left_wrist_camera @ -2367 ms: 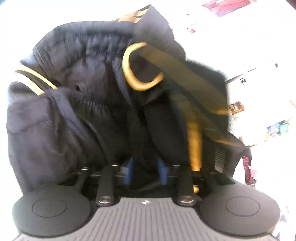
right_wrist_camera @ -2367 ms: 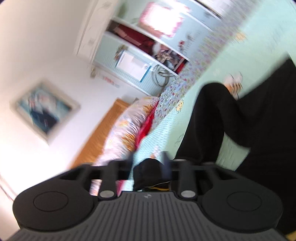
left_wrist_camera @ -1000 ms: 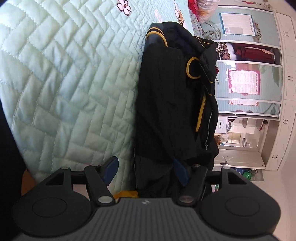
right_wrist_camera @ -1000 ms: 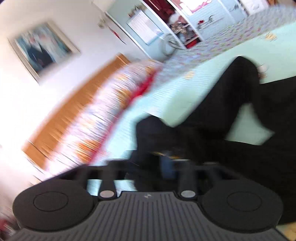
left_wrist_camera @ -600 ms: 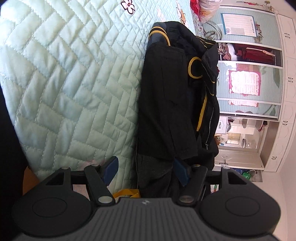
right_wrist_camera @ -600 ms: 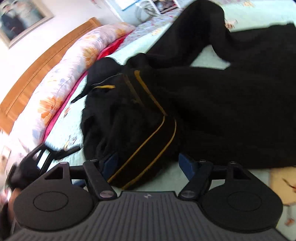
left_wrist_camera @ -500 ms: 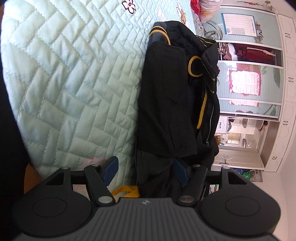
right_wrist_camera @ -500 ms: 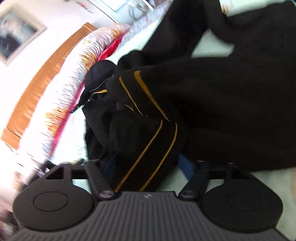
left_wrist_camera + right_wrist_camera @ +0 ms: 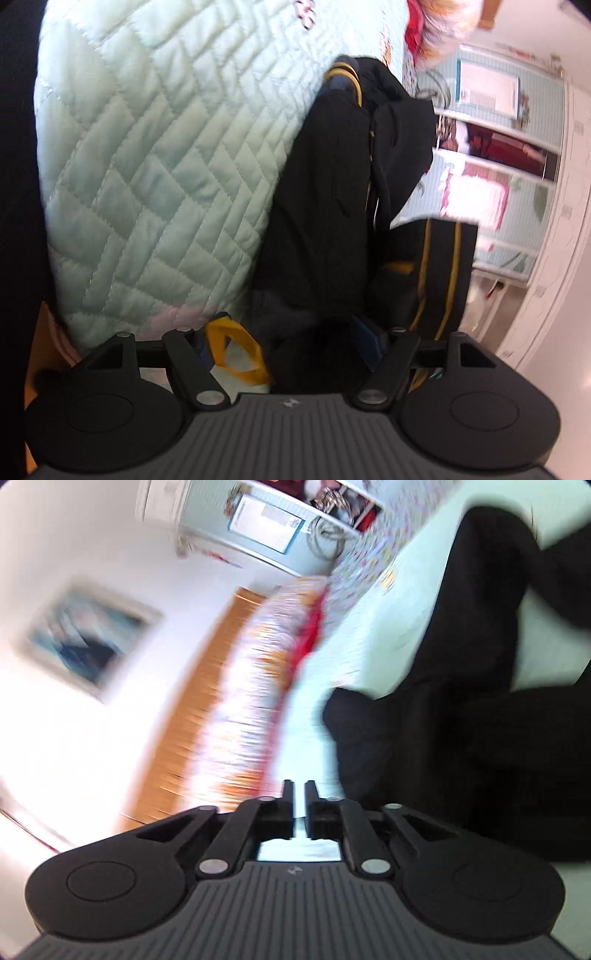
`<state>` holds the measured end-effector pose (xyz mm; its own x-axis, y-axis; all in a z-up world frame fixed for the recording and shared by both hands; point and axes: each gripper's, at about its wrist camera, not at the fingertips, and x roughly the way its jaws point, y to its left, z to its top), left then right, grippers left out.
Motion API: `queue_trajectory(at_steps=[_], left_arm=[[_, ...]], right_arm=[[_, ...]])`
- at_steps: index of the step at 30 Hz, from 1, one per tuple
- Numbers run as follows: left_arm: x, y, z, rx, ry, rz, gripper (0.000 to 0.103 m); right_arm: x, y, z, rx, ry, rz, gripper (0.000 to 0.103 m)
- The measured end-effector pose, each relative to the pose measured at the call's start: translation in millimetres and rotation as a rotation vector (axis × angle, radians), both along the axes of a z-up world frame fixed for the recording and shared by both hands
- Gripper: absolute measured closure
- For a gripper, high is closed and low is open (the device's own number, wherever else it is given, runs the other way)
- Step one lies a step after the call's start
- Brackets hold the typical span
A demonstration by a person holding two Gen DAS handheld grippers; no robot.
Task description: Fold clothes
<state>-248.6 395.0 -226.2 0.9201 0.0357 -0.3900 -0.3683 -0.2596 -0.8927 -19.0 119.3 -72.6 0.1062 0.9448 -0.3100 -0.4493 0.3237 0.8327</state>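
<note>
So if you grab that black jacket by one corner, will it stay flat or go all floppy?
Probably floppy: the black jacket already sags in soft folds on the quilted bedspread. It looks padded, so maybe bulky. Its smooth fabric might slip.

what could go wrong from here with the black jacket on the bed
1. The black jacket lies at the edge of the quilted bedspread, with a striped part hanging off; a pull might drag it off.
2. The right tongs are closing with nothing between them, so that side may be left unfolded.
3. The left tongs are opening wide around the hem, which may slip free.
</note>
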Motion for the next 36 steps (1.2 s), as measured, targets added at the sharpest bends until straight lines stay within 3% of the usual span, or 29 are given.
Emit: queue_trajectory(at_steps=[2, 6, 10, 11, 13, 14, 16, 19, 22, 25, 29, 36], left_arm=[[1.7, 2.0, 0.0, -0.003, -0.004, -0.006, 0.029], [4.5, 1.9, 1.3, -0.008, -0.009, -0.013, 0.029], [1.1, 0.8, 0.1, -0.01, -0.011, -0.012, 0.029], [0.0, 0.0, 0.2, -0.009, -0.01, -0.011, 0.029], [-1.7, -1.3, 0.4, -0.008, -0.008, -0.011, 0.029], [-2.5, -1.2, 0.6, -0.009, -0.012, -0.008, 0.029], [-6.1, -2.4, 1.3, -0.011, -0.026, -0.004, 0.029], [-10.4, -4.3, 3.9, -0.008, -0.074, 0.005, 0.028], [-4.4, -2.6, 11.8, 0.016, -0.135, -0.012, 0.027], [6.5, 0.5, 14.3, 0.032, -0.156, -0.024, 0.027], [6.1, 5.2, 11.1, 0.04, -0.148, 0.016, 0.027], [6.4, 27.9, 15.2, 0.07, -0.138, 0.087, 0.027]], right_arm=[[-11.1, -9.4, -10.0, -0.075, -0.085, -0.002, 0.043], [-50.2, 7.8, -31.5, -0.178, -0.218, 0.113, 0.041], [-68.8, 37.6, -46.5, -0.236, -0.28, 0.235, 0.041], [-71.5, 47.7, -49.9, -0.255, -0.288, 0.261, 0.042], [-78.1, 66.0, -52.8, -0.286, -0.318, 0.315, 0.078], [-77.9, 71.0, -49.0, -0.282, -0.307, 0.316, 0.081], [-52.9, 75.7, -28.3, -0.175, -0.181, 0.263, 0.091], [-15.7, 60.3, -3.5, 0.04, 0.069, 0.124, 0.093], [25.0, 28.0, -6.9, 0.177, 0.345, -0.06, 0.095], [48.0, -4.2, -34.1, 0.231, 0.569, -0.179, 0.094], [66.8, -21.4, -43.4, 0.266, 0.639, -0.284, 0.094], [109.0, 1.5, -13.7, 0.394, 0.666, -0.355, 0.094]])
